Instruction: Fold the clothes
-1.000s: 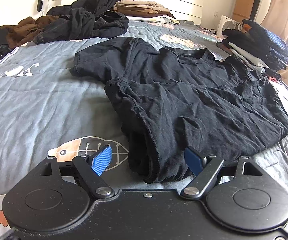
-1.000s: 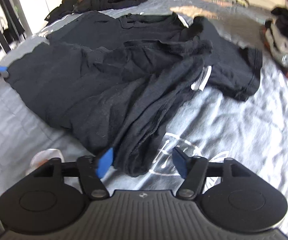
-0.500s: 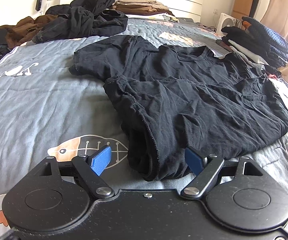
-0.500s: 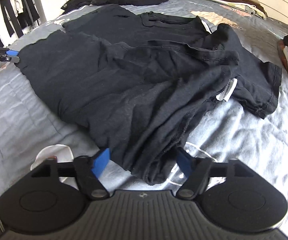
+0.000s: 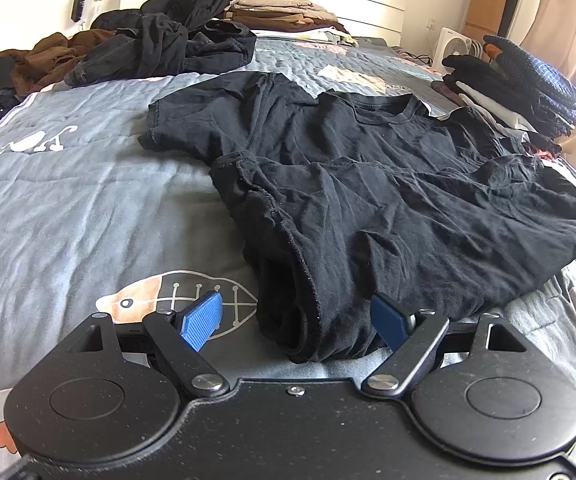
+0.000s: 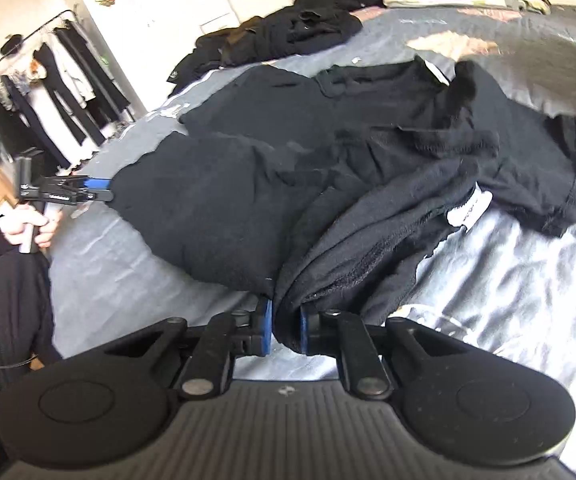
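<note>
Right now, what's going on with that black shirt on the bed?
A person is folding a black T-shirt on a grey quilted bed, holding a tool in each hand. The right tool has just been closing and now pinches a bunched corner of the shirt. The left tool sits open at the opposite corner, fabric between its pads but not gripped.

My left gripper (image 5: 296, 322): matte black housing, ribbed blue pads, silver pivot screws. Right gripper (image 6: 284, 330) alike, with a ridged deck. Beside it, my dark ribbed sleeve (image 6: 8, 304).
</note>
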Available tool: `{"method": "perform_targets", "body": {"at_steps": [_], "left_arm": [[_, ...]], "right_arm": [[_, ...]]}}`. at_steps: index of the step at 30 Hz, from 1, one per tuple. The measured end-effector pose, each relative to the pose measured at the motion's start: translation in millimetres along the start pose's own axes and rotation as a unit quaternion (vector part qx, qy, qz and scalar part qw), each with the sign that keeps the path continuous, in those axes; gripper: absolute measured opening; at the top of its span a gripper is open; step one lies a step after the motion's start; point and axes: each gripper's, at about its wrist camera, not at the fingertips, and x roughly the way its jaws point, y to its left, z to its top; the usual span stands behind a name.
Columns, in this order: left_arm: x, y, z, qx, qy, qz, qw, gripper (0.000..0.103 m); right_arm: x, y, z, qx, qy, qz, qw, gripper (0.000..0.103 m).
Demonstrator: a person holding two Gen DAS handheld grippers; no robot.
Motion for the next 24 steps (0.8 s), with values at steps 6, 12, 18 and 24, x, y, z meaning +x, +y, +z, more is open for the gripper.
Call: {"method": "perform_targets", "body": {"at_steps": [6,12,18,24], "left_arm": [[0.5,0.9,0.3,0.002,0.001,-0.001,1.0,0.08],[1.0,-0.6,0.2,0.005,0.003,-0.002,1.0,0.08],[0.8,-4.1,-1.0,0.012,0.006,-0.001,0.9999,0.08],[1.6,-3.2,-0.7,0.01,0.007,0.0,0.9999,0.08]], "right_arm": [[7.0,0.3,5.0,-0.035,0.067,-0.015,0.997,0.013],[7.6,-3.9,-9.9,-0.037,0.102,-0.038,0.993,0.015],[-0.1,-16.8,-10.2,-0.003,0.062,-0.027,0.998,0.017],[15.2,-22.4,-9.8,0.002,0.08,-0.027,0.996,0.022]]}}
